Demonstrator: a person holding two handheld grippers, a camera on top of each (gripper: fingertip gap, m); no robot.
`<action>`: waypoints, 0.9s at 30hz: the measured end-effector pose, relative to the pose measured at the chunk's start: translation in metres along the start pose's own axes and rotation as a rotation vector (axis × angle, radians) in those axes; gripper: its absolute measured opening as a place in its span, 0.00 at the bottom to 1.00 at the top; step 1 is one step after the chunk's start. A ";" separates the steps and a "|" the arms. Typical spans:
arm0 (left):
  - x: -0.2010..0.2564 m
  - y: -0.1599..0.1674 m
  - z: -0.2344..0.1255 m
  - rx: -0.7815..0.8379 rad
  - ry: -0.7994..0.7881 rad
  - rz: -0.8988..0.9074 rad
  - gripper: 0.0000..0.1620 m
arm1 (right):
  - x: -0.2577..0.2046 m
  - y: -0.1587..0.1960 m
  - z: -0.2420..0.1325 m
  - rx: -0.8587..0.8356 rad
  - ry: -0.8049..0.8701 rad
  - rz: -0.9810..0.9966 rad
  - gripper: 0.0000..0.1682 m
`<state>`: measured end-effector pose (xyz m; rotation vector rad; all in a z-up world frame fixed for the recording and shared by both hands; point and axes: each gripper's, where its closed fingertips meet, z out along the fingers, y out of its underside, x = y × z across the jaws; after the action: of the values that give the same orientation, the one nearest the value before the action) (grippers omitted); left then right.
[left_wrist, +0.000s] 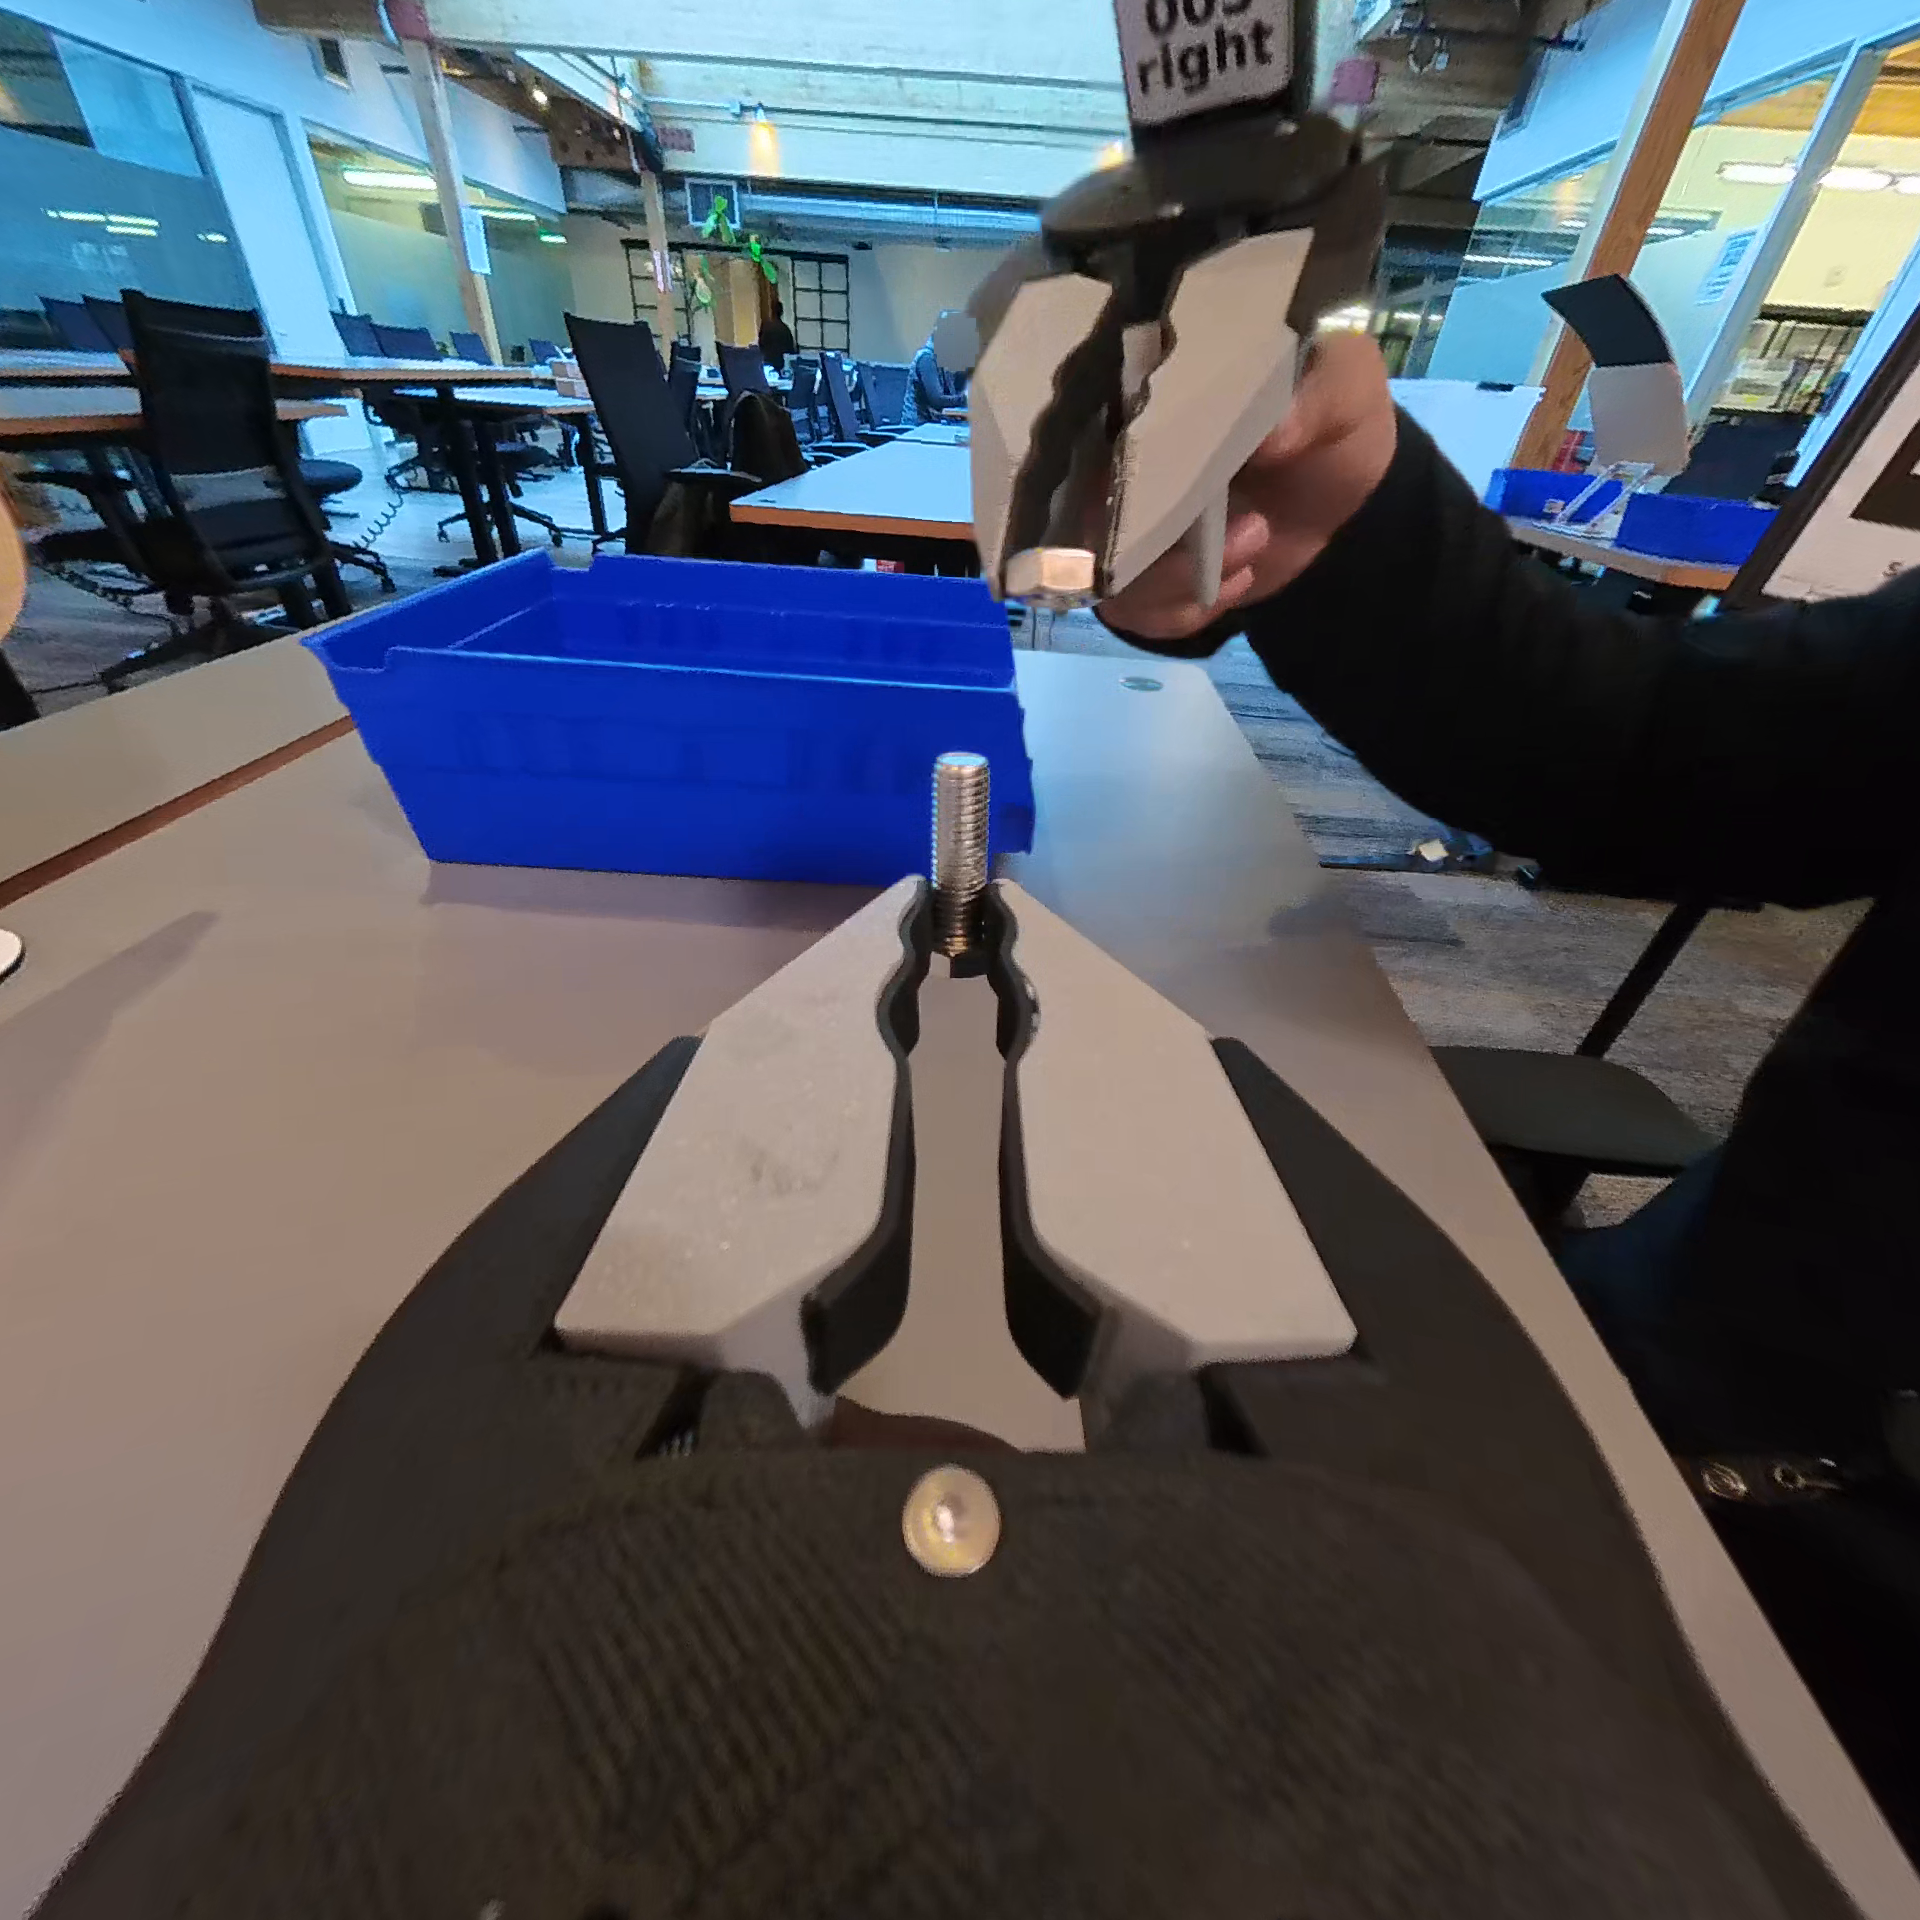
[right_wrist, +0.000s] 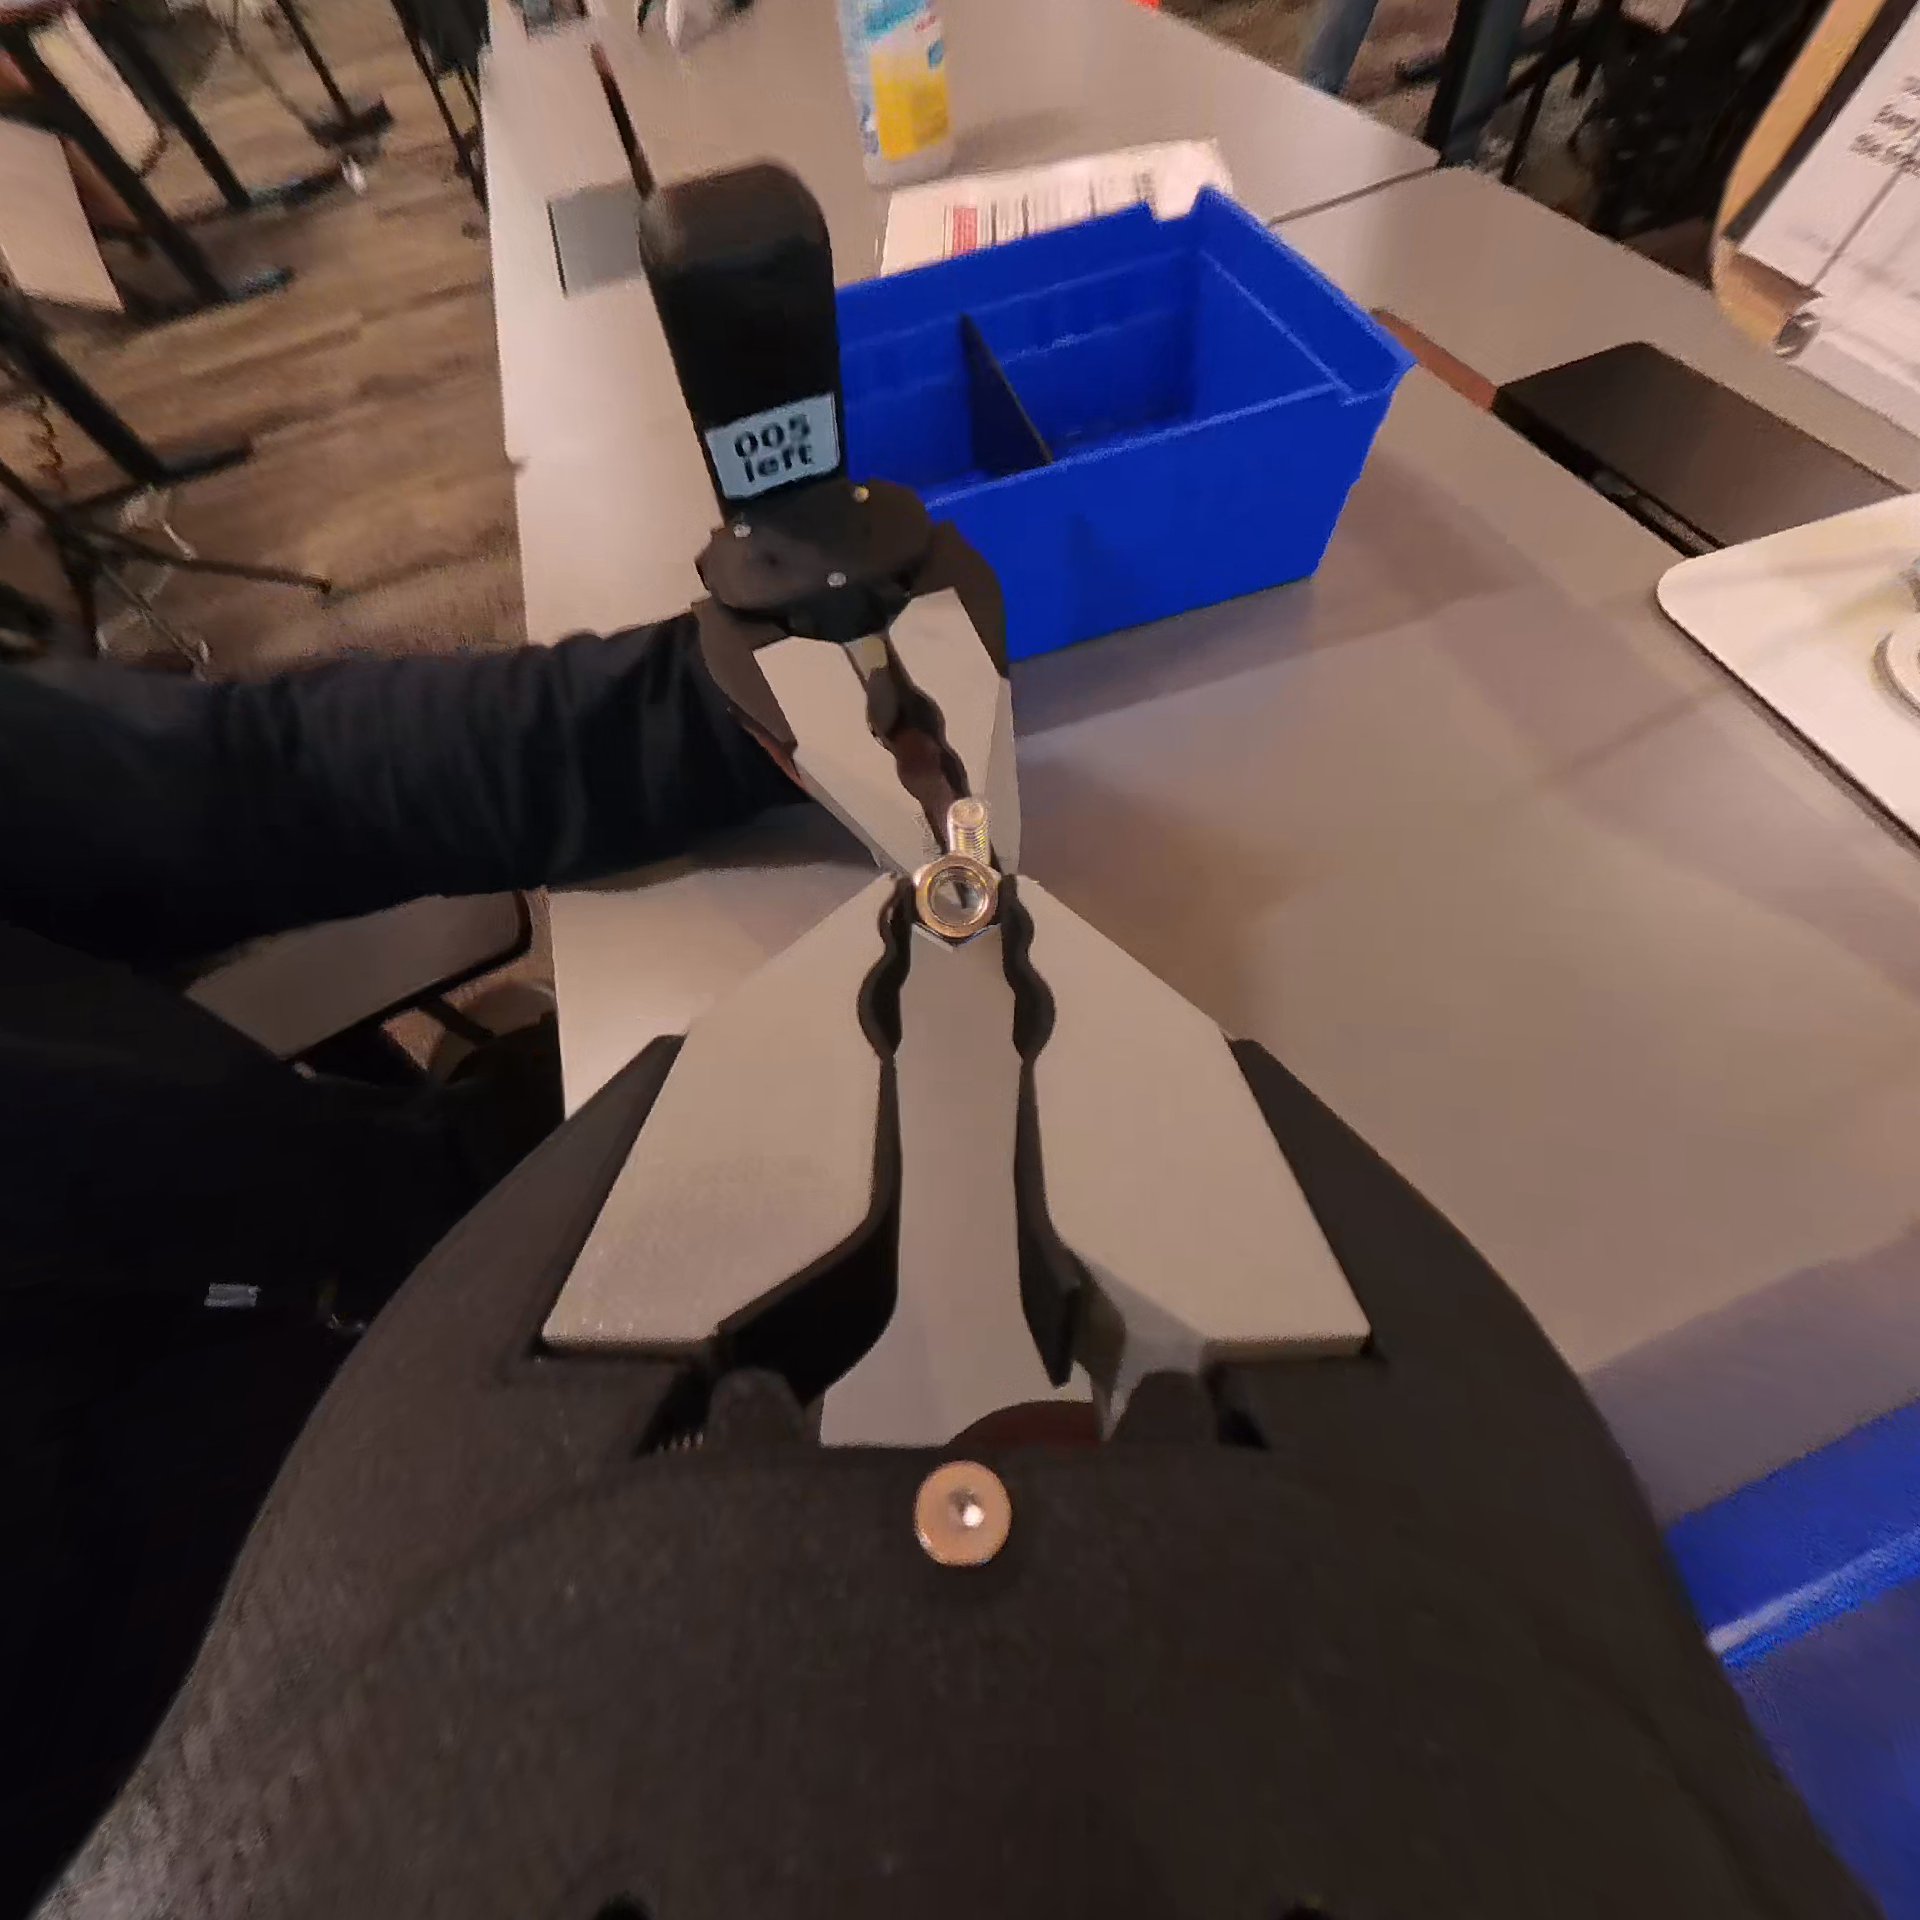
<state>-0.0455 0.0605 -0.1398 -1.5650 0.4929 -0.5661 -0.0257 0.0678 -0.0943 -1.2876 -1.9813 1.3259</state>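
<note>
- A left gripper is seen at frame centre of the left wrist view: grey wedge-shaped fingers with wavy black rubber pads, set on a ribbed black printed body.
- A bolt is pinched between its fingertips, threaded silver shaft upright, blunt end upward, lower part hidden between the pads.
- A right gripper is seen at the upper right of the same view, pointed downward, held by a hand in a black sleeve.
- A nut is pinched at its tips: hexagonal, shiny steel, held above the bolt and a little to the right, apart from it.
- In the right wrist view, the nut is clamped at frame centre between the right gripper's tips, its round hole facing the camera.
- The bolt is shown just above the nut in that frame, held by the left gripper; contact cannot be told.
- A blue bin of moulded plastic is seen behind the bolt on the smooth grey table.
- In the right wrist view the blue bin is at upper centre-right, rectangular, split by a black divider.
- A plastic bottle with a yellow label stands at the top edge.
- A white tray with rounded corners is cut by the right edge.
</note>
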 end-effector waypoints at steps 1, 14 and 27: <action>0.003 -0.001 0.001 0.001 0.010 0.005 0.04 | -0.001 0.001 0.004 -0.036 0.002 -0.021 0.08; 0.003 -0.003 0.008 0.013 -0.010 -0.015 0.04 | 0.000 -0.010 0.026 -0.269 -0.007 -0.119 0.08; 0.003 -0.011 0.006 0.036 -0.032 0.007 0.04 | 0.001 -0.005 0.035 -0.360 -0.013 -0.116 0.08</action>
<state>-0.0394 0.0638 -0.1290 -1.5351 0.4608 -0.5411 -0.0551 0.0512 -0.1060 -1.2921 -2.3411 0.9540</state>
